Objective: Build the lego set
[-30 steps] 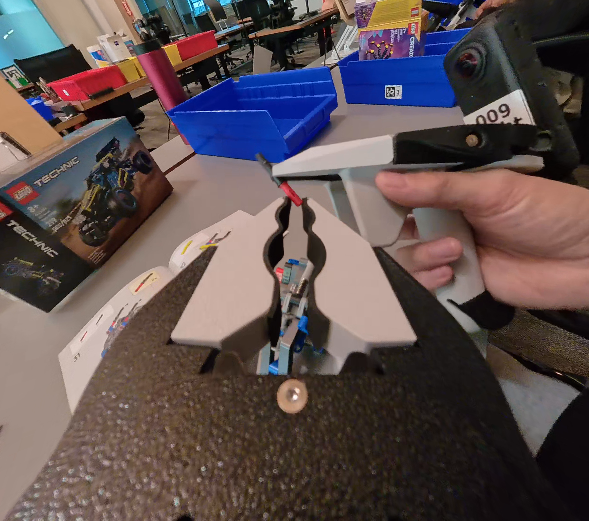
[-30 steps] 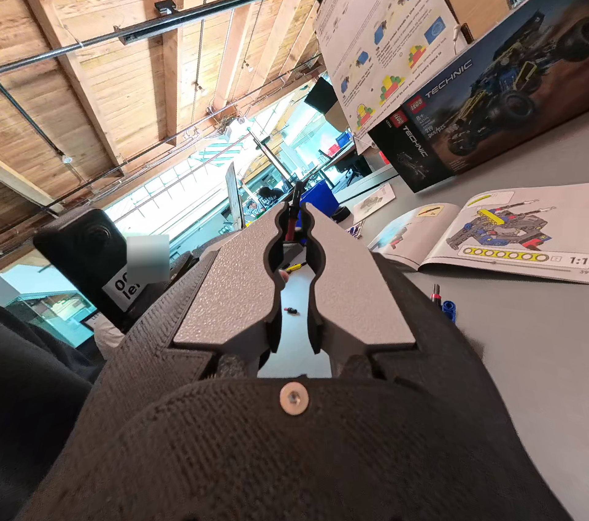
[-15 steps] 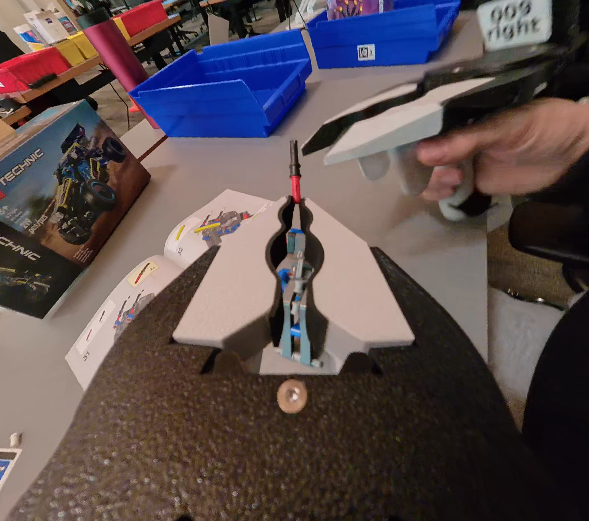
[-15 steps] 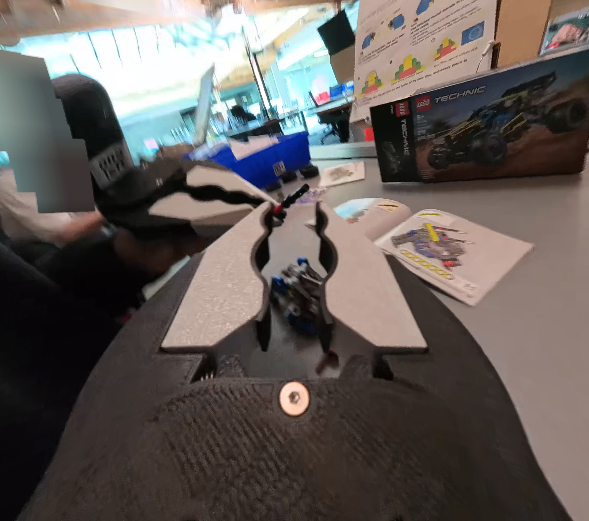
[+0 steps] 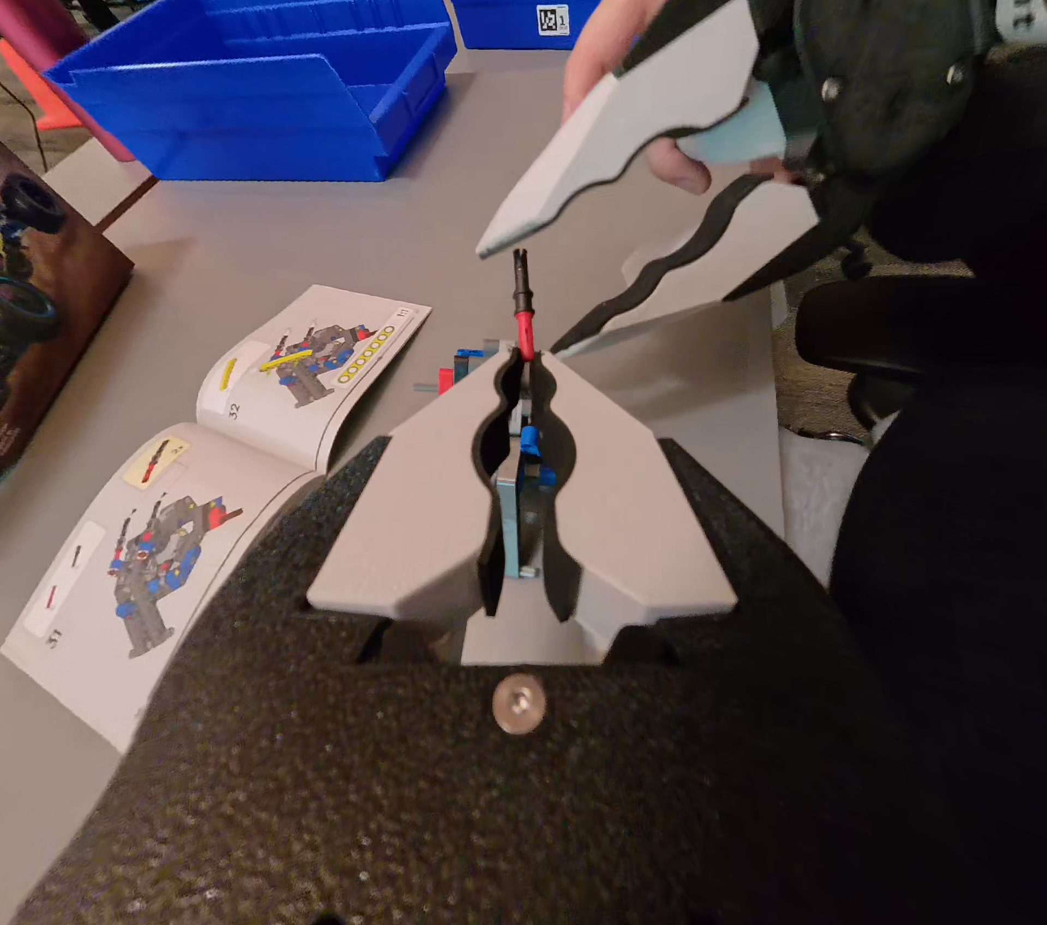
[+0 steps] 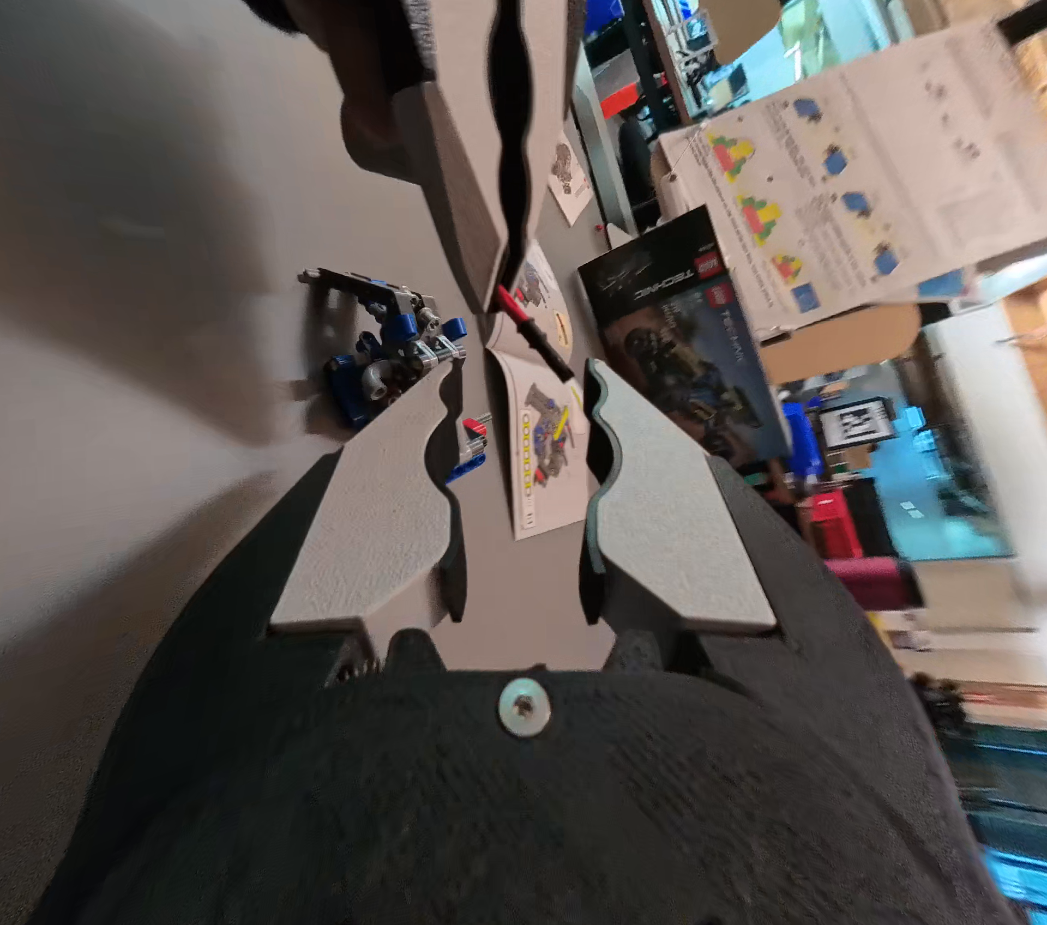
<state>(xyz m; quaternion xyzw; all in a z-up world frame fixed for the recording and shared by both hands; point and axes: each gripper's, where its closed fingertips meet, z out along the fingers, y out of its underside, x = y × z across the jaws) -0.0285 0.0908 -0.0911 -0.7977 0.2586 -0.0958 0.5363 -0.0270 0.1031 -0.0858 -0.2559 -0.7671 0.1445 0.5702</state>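
Our left gripper (image 5: 524, 357) has its fingers pinched tight on a red-and-black pin (image 5: 522, 300), which sticks out past the tips toward 12 o'clock. Our right gripper (image 6: 518, 377) has its fingers spread wide around nothing, the pin's black end just beside the tip at 1 o'clock. On the grey table (image 5: 317, 241) a small blue-and-grey brick model (image 6: 379, 343) lies at 10 o'clock from the right fingers, an open instruction booklet (image 5: 272, 388) at 9 o'clock from the left ones, and a blue bin (image 5: 255, 76) beyond at 11.
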